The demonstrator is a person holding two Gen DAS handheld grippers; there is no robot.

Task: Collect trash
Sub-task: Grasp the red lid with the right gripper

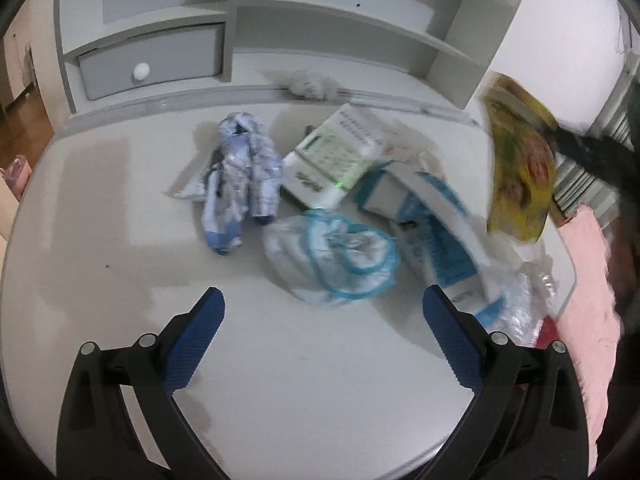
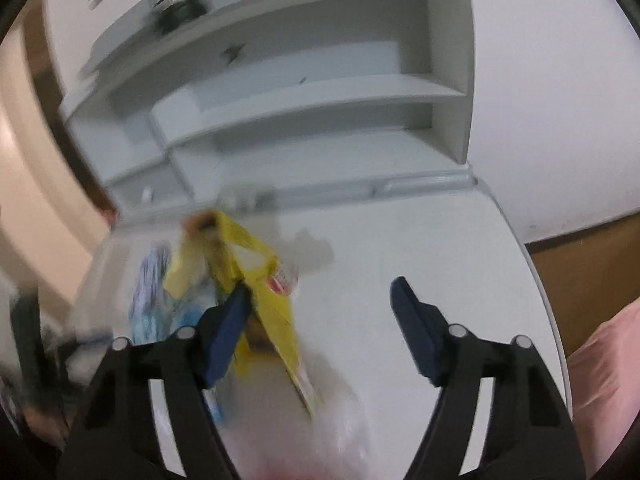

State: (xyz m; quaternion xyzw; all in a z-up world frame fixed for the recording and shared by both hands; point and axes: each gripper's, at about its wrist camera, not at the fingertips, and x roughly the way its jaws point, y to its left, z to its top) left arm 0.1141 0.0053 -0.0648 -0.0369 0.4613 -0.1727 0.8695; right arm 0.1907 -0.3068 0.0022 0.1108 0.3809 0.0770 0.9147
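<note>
While the right tongs [image 2: 320, 308] stand wide apart, a yellow wrapper [image 2: 256, 280] hangs against the inner face of their left finger, apparently being let go or only just caught; the blur leaves that unclear. In the left wrist view the same yellow wrapper [image 1: 520, 168] hovers above the right edge of the bench [image 1: 100, 220], over a clear plastic bag [image 1: 520, 304] that may be the collecting bag. The left tongs [image 1: 324, 320] are also apart, holding nothing, aimed at a blue-rimmed plastic wad [image 1: 332, 256]. Behind it lie a crumpled blue-white wrapper [image 1: 240, 184], a white-green box [image 1: 336, 160] and a blue-white carton [image 1: 432, 220]. The step looks like dropping the wrapper; next, the left tongs should close on the wad.
</note>
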